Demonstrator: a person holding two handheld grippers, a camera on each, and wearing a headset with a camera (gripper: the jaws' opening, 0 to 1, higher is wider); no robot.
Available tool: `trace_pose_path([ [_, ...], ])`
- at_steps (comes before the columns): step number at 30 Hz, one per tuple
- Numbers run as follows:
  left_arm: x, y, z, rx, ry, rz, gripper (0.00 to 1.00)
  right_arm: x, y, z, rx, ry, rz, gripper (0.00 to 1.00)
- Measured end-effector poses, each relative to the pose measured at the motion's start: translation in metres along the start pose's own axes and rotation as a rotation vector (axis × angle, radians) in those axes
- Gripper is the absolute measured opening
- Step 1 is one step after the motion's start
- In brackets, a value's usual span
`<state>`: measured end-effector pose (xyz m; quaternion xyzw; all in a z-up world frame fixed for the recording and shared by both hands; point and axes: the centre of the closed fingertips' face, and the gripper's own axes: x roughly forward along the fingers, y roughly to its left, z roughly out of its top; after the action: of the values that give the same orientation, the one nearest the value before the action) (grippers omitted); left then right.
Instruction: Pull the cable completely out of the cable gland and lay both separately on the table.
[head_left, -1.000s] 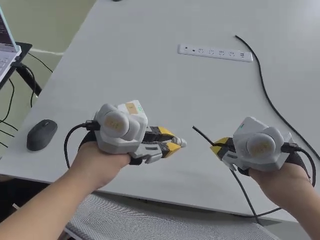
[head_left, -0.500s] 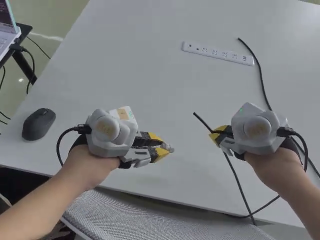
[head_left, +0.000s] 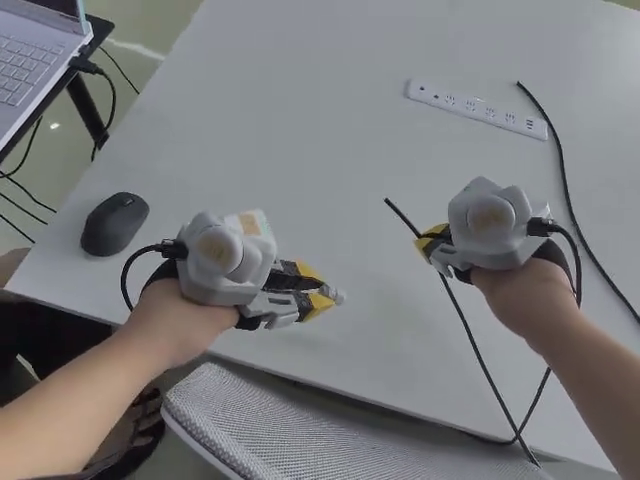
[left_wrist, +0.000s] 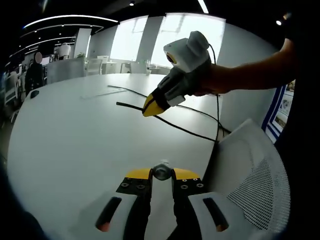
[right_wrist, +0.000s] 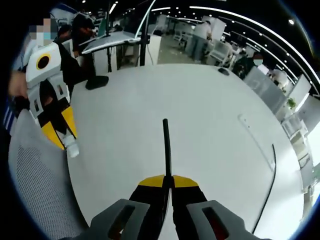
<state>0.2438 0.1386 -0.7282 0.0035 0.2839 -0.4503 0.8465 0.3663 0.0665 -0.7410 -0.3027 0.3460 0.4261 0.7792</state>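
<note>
Pinching the small metal gland (left_wrist: 161, 170) between closed jaws, the left gripper (head_left: 320, 298) sits over the near edge of the table (head_left: 300, 120); at its 3 o'clock, well apart, the right gripper (head_left: 428, 246) is clamped on the black cable (head_left: 401, 216); the cable's free end points toward 10 o'clock; a mouse (head_left: 114, 222) lies at the left gripper's 10 o'clock.

Your left claw (left_wrist: 161, 175) is pinching the cable gland (left_wrist: 161, 170); over the tabletop (left_wrist: 75, 135) your right claw (left_wrist: 151, 107) has the black cable (left_wrist: 186, 130) clamped.
</note>
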Motion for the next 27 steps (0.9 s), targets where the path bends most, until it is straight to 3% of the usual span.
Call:
trace_pose_path([
  [10, -0.016, 0.016, -0.02, -0.006, -0.011, 0.028, 0.16, 0.036, 0.019, 0.032, -0.098, 0.009, 0.045, 0.0],
  [13, -0.019, 0.021, -0.024, -0.011, -0.02, 0.035, 0.16, 0.048, 0.028, 0.04, -0.176, 0.019, 0.075, 0.0],
  [27, -0.014, 0.043, -0.057, -0.041, -0.01, 0.067, 0.16, 0.089, 0.067, 0.063, -0.332, 0.025, 0.182, 0.0],
])
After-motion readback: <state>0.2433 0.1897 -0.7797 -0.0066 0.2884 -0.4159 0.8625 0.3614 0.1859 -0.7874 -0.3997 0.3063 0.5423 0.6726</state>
